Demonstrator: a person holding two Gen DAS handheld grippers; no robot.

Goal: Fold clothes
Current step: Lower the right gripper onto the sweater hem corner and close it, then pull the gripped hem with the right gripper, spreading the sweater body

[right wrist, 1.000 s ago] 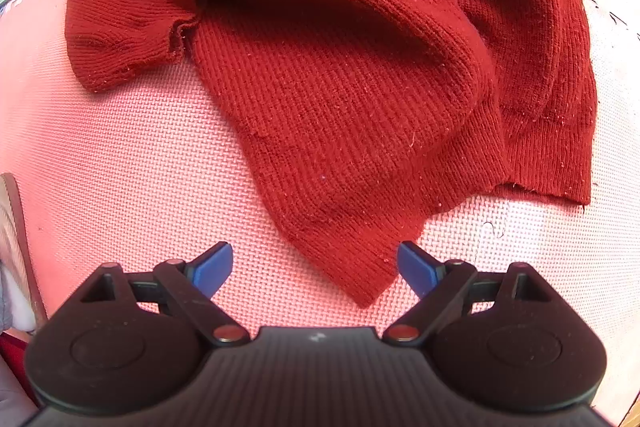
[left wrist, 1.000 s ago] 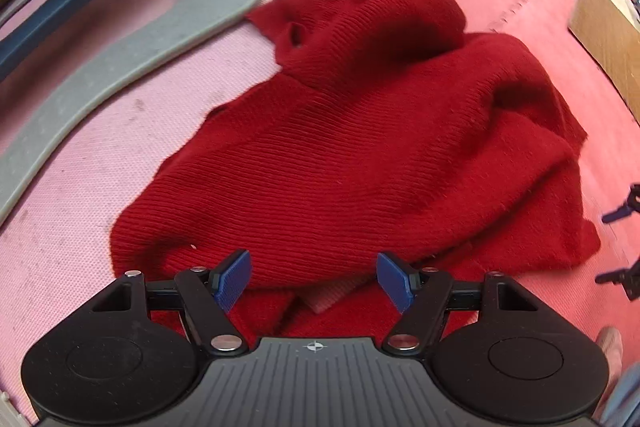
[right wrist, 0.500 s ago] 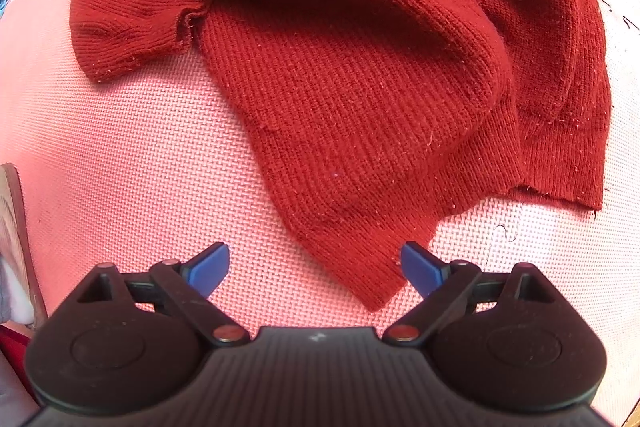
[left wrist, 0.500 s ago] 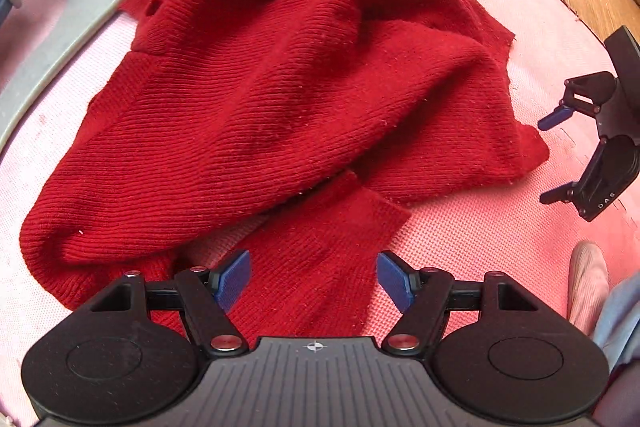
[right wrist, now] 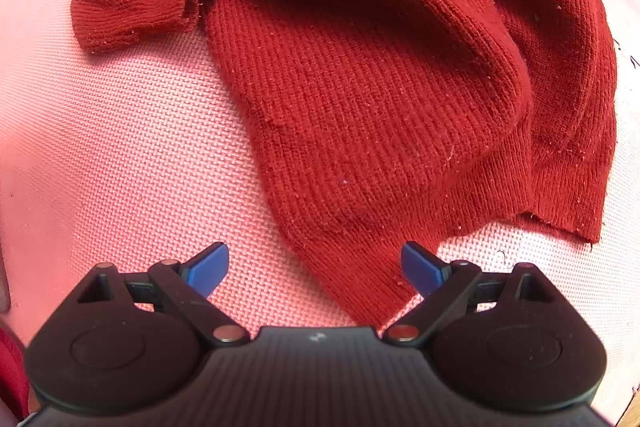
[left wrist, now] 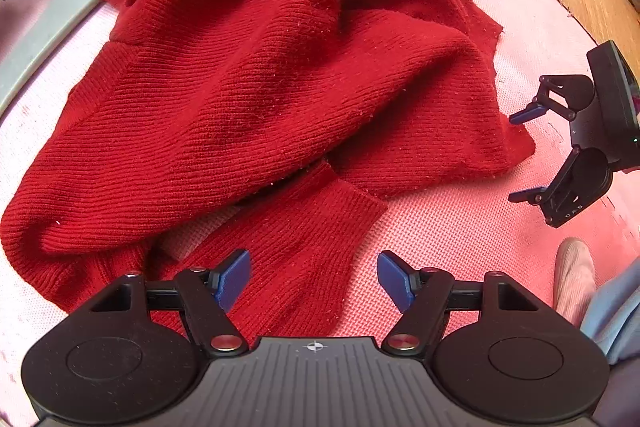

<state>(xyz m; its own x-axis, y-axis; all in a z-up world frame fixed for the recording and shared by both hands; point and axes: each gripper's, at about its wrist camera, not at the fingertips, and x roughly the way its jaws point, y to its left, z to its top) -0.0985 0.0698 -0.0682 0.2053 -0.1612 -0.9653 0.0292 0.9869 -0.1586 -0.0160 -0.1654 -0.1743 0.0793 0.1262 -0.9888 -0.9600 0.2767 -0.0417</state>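
A red knitted sweater (left wrist: 256,99) is seen lying rumpled on a pink foam floor mat (left wrist: 460,227), bunched in soft ridges rather than spread flat. In the left wrist view the left claw (left wrist: 314,281) is held open just above a ribbed sleeve cuff (left wrist: 320,223) that pokes out from under the body toward the camera; nothing is gripped. The right claw (right wrist: 316,269) is also open and empty, with a pointed corner of the hem (right wrist: 372,291) lying between its blue tips.

The sweater's long axis is judged to run from the near left up to the far right in the left view, with the cuff pointing at the camera; where the neck lies cannot be told.

Risks are judged as follows: the knit is thick and layered, so several layers could be pinched at once and the whole heap dragged. The loose stitches could be snagged by the tips. A grey plastic piece (left wrist: 60,11) lies near the far edge, where cloth could be caught.
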